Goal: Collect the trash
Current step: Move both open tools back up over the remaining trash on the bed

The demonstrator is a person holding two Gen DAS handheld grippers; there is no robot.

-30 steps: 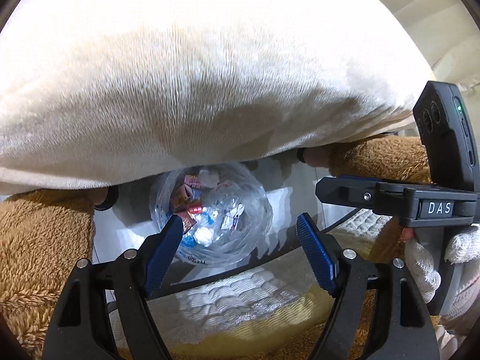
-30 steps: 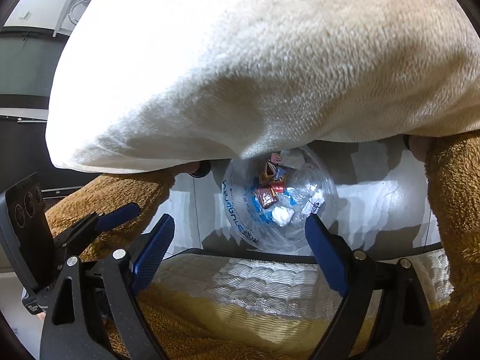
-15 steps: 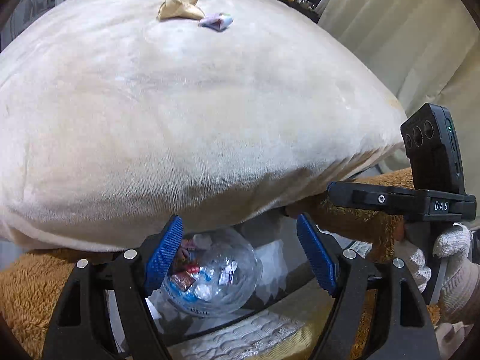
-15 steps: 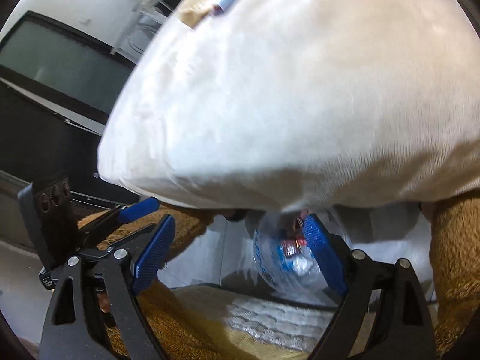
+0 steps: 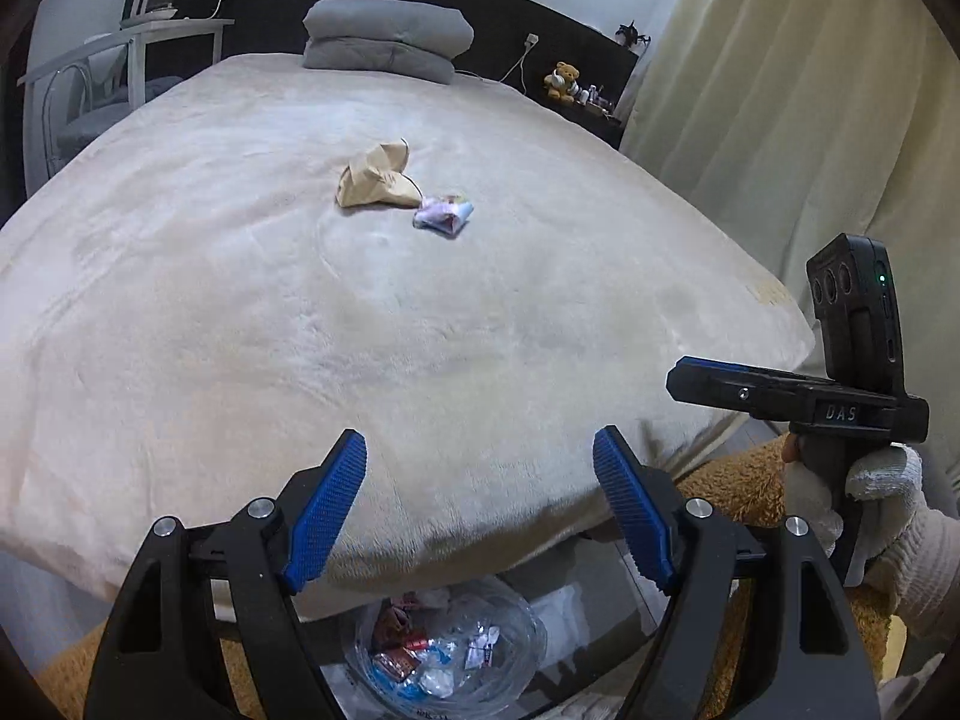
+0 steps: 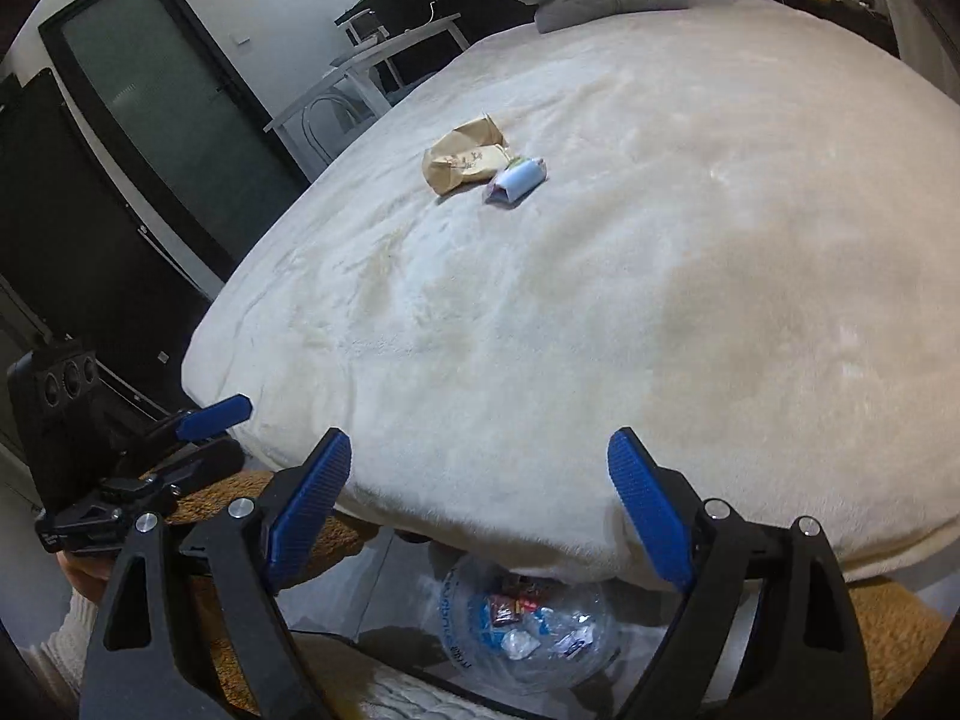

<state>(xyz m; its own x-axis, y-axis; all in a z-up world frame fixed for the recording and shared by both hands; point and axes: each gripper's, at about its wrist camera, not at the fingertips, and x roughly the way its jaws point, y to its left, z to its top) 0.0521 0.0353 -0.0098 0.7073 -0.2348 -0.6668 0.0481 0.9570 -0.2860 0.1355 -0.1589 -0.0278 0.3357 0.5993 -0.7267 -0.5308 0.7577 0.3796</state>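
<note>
Both wrist views face the bed (image 5: 420,312) (foot end, close).

Cream bed (image 5: 240,300): brown paper bag (image 5: 375,183), wrapper (image 5: 444,213) (touching), grey pillows (image 5: 384,39).

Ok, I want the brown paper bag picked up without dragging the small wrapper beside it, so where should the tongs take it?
Grip the crumpled brown paper bag at its raised, puckered end, the one farthest from the small blue-and-white wrapper. Come down from above with open tongs, on the bag's left as the left wrist view shows it. The wrapper sits right against the bag's other end, so that side is probably riskier.
</note>
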